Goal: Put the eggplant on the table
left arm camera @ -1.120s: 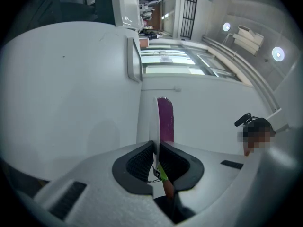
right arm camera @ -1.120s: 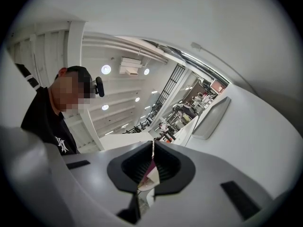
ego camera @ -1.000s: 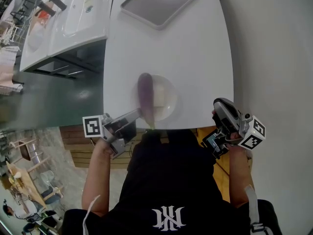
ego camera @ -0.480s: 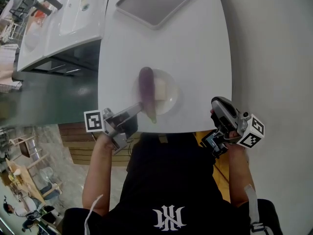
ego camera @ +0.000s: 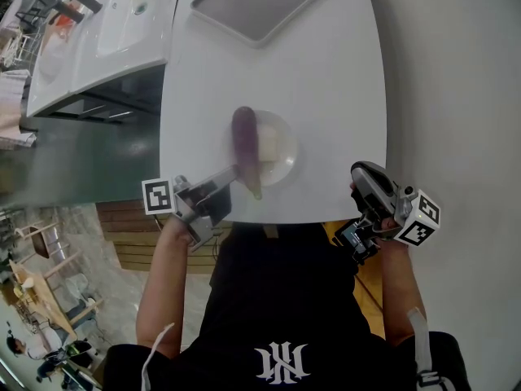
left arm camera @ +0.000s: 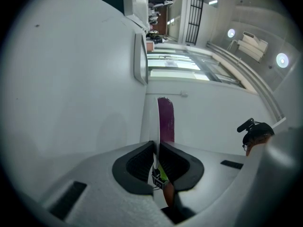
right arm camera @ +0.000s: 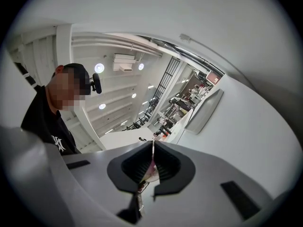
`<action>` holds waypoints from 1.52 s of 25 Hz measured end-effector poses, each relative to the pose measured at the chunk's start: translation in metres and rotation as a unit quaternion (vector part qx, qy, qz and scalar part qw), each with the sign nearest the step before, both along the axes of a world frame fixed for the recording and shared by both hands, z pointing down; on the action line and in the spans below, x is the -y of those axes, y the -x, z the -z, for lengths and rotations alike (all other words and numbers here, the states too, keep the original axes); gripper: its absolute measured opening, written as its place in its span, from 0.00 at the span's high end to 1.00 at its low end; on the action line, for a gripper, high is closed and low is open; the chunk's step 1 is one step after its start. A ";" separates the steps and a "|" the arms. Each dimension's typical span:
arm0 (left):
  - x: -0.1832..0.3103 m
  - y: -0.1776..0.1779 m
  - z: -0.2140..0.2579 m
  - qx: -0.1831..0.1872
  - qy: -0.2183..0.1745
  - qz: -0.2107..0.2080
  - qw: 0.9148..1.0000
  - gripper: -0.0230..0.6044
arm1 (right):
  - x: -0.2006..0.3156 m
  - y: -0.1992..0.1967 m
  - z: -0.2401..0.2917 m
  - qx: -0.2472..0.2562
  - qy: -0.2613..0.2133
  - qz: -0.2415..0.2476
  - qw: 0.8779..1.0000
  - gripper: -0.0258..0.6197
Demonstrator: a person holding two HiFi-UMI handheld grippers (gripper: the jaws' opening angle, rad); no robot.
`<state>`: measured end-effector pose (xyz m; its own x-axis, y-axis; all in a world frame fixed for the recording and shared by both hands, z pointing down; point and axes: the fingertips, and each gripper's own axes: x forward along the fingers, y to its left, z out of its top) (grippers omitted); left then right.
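Eggplant [ego camera: 243, 141]: lies lengthwise across a shallow plate [ego camera: 290, 137] near the front edge of the white tabletop [ego camera: 326, 80]. The purple body rests on the left part of the plate. The green stem end reaches past the plate's rim toward the person. It does not appear lifted.

Progress: judged not done. The eggplant is on the plate, not on the tabletop itself. What is left is to grip it, lift it off the plate and set it on bare surface. There is open room to the plate's left and right, and more beyond it, short of the grey tray [ego camera: 260, 2] at the far end.

Left gripper [ego camera: 234, 173]: reaches in from the front-left, with its tips at or just beside the eggplant's stem end. Contact cannot be confirmed from the head view. The left gripper view shows the jaws drawn together to a thin slit. Nothing is pinched at the tips, and the eggplant stands just beyond them, slightly to the right. The jaws would probably have to part before any grip is possible.

Right gripper [ego camera: 362, 173]: held off the tabletop's front-right corner, well apart from the plate. Its own view shows the jaws together and holding nothing.
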<state>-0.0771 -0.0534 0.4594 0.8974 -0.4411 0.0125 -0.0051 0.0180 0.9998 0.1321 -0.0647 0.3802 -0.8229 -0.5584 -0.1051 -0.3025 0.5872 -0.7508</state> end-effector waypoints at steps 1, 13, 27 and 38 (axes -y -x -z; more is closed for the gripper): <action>0.002 0.000 -0.002 0.002 0.001 0.002 1.000 0.93 | 0.000 0.000 -0.002 0.000 0.002 0.001 1.000 0.95; 0.014 -0.010 -0.024 0.015 0.015 0.003 1.000 0.93 | -0.001 -0.003 -0.013 -0.004 0.015 0.009 1.000 0.95; 0.022 -0.014 -0.047 0.017 0.034 0.013 0.999 0.93 | -0.001 -0.003 -0.020 -0.005 0.024 0.012 1.000 0.95; 0.026 -0.015 -0.057 0.021 0.045 0.024 0.998 0.93 | -0.003 -0.004 -0.021 -0.006 0.029 0.006 1.000 0.95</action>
<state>-0.0625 -0.0792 0.5162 0.8736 -0.4782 0.0907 -0.0433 0.1092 0.9931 0.1363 -0.0618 0.4015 -0.8304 -0.5535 -0.0636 -0.3045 0.5466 -0.7801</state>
